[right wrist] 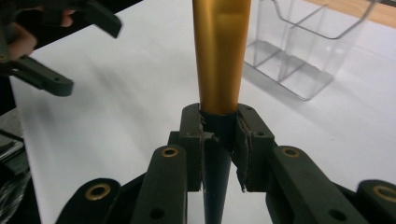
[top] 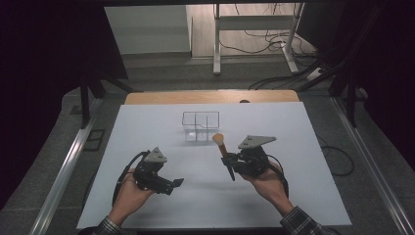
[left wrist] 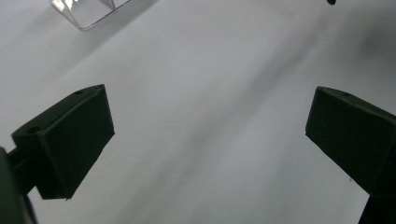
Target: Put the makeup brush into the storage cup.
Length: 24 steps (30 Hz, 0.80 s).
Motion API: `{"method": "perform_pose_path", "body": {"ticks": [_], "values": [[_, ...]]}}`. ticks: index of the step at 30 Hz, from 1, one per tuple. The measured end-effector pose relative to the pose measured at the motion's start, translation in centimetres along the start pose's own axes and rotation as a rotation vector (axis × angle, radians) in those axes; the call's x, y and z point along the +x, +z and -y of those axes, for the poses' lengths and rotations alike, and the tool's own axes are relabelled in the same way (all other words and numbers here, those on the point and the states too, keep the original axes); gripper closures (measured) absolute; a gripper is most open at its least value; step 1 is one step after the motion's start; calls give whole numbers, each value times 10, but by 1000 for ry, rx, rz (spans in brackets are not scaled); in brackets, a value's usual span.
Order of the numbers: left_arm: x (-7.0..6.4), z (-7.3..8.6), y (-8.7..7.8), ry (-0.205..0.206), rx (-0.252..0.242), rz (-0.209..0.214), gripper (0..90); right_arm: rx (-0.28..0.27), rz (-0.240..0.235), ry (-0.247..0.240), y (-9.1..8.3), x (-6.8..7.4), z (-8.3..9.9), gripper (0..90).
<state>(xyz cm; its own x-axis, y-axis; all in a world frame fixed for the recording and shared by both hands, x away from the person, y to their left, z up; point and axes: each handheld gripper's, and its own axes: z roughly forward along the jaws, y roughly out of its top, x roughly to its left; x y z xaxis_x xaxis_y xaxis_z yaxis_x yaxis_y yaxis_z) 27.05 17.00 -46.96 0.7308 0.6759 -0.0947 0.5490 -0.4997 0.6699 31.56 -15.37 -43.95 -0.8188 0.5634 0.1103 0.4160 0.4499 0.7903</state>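
The right tool (top: 229, 159) is clenched on a makeup brush (top: 223, 149) — its two black jaws pinch the dark, slim handle just below the point where a smooth, metallic gold ferrule (right wrist: 220, 56) begins. In the high view the brush is held above the desk (top: 147, 127), tilted, with its rounded, pale orange bristle head (top: 218, 138) pointing away from the person and its dark tail end pointing back toward them. The bristle head sits just in front of a clear plastic organizer (top: 200, 126), a rectangular box with thin transparent walls that divide it into several compartments; it stands upright near the middle of the desk.

The left tool (top: 169, 183) is released — its blocky, matte black jaws stand wide apart over bare white surface, holding nothing, well apart from the brush. A corner of the organizer shows at the top of the left gripper view.

The desk top is a smooth white sheet over a light wooden board (top: 210, 96) whose far edge shows. No writing can be read anywhere. Beyond lie grey floor, cables (top: 274, 41) and a white metal frame (top: 254, 29).
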Motion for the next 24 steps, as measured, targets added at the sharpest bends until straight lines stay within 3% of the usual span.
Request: {"method": "perform_pose_path", "body": {"ticks": [10, 21, 24], "values": [[0, 16, -2, 29, 24, -38, 9, -31, 18, 30, -6, -10, -1, 741], [2, 27, -7, 24, 18, -5, 23, -37, 28, 27, -7, -17, -5, 741], [3, 29, -9, 15, -5, 8, 21, -37, 26, 23, -7, -17, -6, 741]]}}
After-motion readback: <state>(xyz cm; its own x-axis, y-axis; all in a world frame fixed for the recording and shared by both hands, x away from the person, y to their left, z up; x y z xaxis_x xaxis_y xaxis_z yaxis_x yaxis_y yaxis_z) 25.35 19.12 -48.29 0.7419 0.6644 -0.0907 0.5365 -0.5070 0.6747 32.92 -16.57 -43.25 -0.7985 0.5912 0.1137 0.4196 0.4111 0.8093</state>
